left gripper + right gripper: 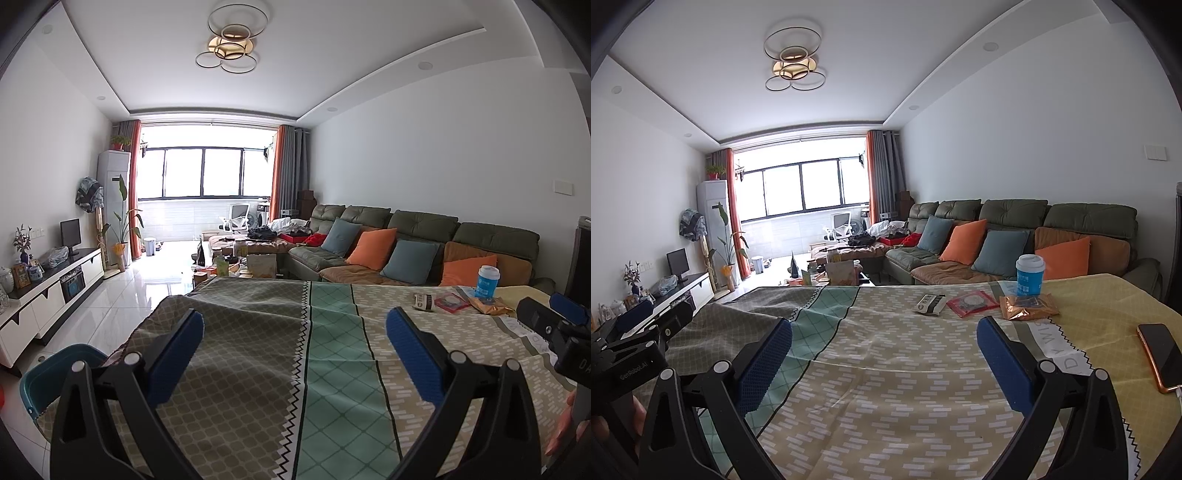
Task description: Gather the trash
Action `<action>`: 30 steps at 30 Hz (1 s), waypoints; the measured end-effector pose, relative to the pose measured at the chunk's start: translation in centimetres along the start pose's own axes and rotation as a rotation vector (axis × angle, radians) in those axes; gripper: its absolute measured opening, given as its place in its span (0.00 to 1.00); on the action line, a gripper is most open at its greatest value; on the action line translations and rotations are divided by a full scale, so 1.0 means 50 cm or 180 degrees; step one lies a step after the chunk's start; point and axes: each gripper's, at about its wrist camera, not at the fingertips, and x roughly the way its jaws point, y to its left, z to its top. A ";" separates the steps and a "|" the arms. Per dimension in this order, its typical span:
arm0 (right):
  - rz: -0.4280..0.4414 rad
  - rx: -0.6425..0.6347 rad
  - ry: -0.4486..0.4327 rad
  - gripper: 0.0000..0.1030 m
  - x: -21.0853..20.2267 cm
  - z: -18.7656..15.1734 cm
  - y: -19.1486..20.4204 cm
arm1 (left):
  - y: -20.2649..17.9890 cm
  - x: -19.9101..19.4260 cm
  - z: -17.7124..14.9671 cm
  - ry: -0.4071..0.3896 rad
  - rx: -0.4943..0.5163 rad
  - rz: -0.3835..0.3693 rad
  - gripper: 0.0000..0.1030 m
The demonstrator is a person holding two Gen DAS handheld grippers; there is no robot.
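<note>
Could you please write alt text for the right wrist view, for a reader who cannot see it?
The open right tool hovers empty over a patterned tablecloth, facing a paper cup, gold wrapper, red packet and dark packet. A phone lies at right; a green sofa stands behind.

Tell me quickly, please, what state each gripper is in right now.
Left gripper: open, holding nothing, above the tablecloth.
Right gripper: open, holding nothing, short of the wrappers.

1. White walls, glossy tiled floor (122,295).
2. Bright window (203,171) flanked by orange curtains (133,184).
3. Green sofa (1015,221) with orange and blue cushions.
4. Ring ceiling lamp (231,40), lit.
</note>
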 end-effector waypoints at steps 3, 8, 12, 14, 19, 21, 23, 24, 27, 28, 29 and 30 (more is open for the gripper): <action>0.0000 0.0002 0.0005 0.97 0.000 -0.001 0.000 | 0.001 0.001 0.000 0.0004 -0.0007 0.0007 0.97; 0.0003 0.0000 -0.0005 0.97 -0.001 0.002 0.000 | 0.000 0.004 0.001 0.0000 -0.0011 0.0017 0.97; 0.0003 0.0002 -0.0007 0.97 -0.002 0.004 0.000 | 0.000 0.004 0.001 -0.0001 -0.0010 0.0018 0.97; 0.0004 0.0002 -0.0005 0.97 -0.002 0.004 0.000 | 0.000 0.005 0.001 0.0001 -0.0013 0.0020 0.97; 0.0006 0.0003 -0.0005 0.97 -0.001 0.007 0.001 | -0.001 0.005 0.000 0.0001 -0.0018 0.0030 0.97; 0.0004 0.0005 -0.0006 0.97 -0.001 0.006 0.001 | -0.001 0.006 0.000 0.0001 -0.0017 0.0029 0.97; 0.0007 0.0006 -0.0001 0.97 -0.001 0.006 0.001 | -0.001 0.006 0.000 -0.0001 -0.0020 0.0028 0.97; 0.0004 0.0005 -0.0006 0.97 -0.002 0.006 0.001 | -0.001 0.006 0.000 -0.0001 -0.0020 0.0028 0.97; 0.0006 0.0005 -0.0006 0.97 -0.001 0.006 0.001 | -0.001 0.004 -0.001 0.0000 -0.0017 0.0037 0.96; 0.0004 0.0006 -0.0005 0.97 -0.001 0.006 0.001 | -0.001 0.004 -0.001 0.0002 -0.0017 0.0033 0.96; 0.0007 0.0007 -0.0005 0.97 -0.001 0.006 0.001 | -0.002 0.004 -0.001 0.0003 -0.0016 0.0035 0.96; 0.0008 0.0007 -0.0004 0.97 -0.001 0.006 0.001 | -0.001 0.004 0.000 0.0000 -0.0014 0.0036 0.97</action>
